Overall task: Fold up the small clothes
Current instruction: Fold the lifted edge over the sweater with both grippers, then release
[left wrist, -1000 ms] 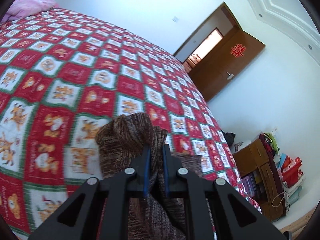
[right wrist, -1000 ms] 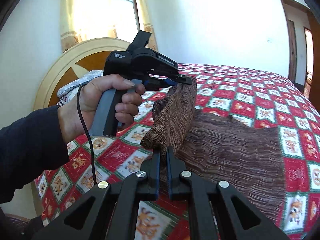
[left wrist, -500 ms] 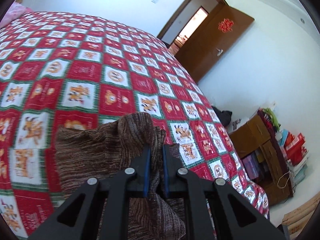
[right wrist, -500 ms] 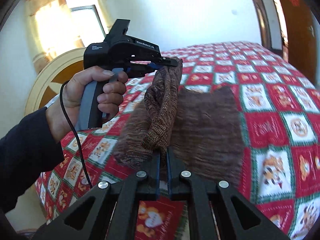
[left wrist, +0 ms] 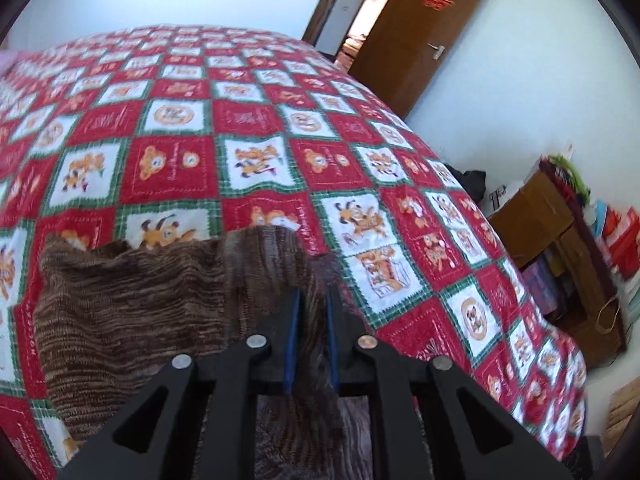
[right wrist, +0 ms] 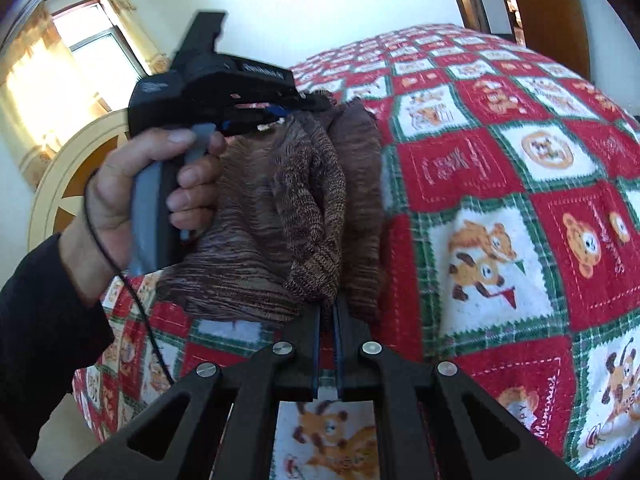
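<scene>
While both grippers pinch one raised edge:
Garment: brown knit garment (left wrist: 132,304) draped on the quilt (left wrist: 248,120)
Left gripper (left wrist: 311,300): clamped on that edge
Right gripper (right wrist: 328,312): clamped likewise
Axis: edge spans gripper to gripper, cloth hanging quiltward

A bedroom in a home; a wide bed (left wrist: 248,128) fills the room under a red, white and green patchwork quilt (right wrist: 500,168) printed with cartoon animals; a rounded wooden headboard (right wrist: 60,184) stands below a curtained window (right wrist: 76,64); a brown wooden door (left wrist: 424,36) bears a red paper decoration; a low wooden cabinet (left wrist: 560,248) piled with bags and boxes stands against the white wall.
</scene>
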The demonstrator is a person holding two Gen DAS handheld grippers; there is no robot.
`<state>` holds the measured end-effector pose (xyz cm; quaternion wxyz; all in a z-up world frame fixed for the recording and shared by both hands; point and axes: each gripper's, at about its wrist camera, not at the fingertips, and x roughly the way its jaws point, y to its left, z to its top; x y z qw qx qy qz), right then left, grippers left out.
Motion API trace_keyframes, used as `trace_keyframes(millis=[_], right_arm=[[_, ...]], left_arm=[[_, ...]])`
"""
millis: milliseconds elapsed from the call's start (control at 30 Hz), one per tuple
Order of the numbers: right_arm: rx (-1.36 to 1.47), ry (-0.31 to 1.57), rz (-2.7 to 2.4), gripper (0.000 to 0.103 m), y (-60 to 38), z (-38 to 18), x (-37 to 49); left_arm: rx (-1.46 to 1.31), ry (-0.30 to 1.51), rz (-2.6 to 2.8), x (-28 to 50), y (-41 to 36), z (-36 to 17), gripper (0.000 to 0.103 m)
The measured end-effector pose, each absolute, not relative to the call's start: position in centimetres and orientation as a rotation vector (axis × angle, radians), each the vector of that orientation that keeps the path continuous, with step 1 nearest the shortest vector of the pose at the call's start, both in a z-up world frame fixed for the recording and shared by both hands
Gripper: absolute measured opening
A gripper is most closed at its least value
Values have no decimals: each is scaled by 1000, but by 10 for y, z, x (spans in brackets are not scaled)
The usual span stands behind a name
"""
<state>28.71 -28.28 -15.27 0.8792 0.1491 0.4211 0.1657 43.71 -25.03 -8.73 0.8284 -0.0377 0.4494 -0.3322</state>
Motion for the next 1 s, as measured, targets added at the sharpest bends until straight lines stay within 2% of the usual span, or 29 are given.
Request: trace_keyframes(millis=[33,133,167,200,267,333,533,633,833,867,933,1000], right_arm=[[321,884,344,5,-285,-155,288],[320,874,345,5,-286,-155,287],[331,867,348,9,-288,-155,286],[331,859,338,14,-290,-152,285],[308,815,304,46,-293,-144,280],[297,753,278,50,-299,-132,276],[314,705,319,51,-299,-102,307],[324,750,374,51,-283,-98,349],[315,878,347,50,-257,-120,435],[316,905,341,44,-255,-128,446],[293,929,334,8,-249,-136,458],[248,874,315,8,-248,-127,447]], left_arm=[[-74,941,-711,434,-252,-85,14],[-44,841,-748,407,-235,-63,29],[-29,813,-743,400,-228,-59,47],[-9,774,-727,390,-214,-54,61],[4,714,-697,374,-189,-51,69],[21,704,-649,362,-164,-56,69],[-14,757,-547,347,-116,-100,69],[-65,801,-544,344,-112,-120,69],[-62,754,-559,337,-118,-128,76],[-56,756,-557,337,-119,-130,78],[-54,758,-574,336,-119,-132,78],[-73,761,-580,337,-116,-132,83]])
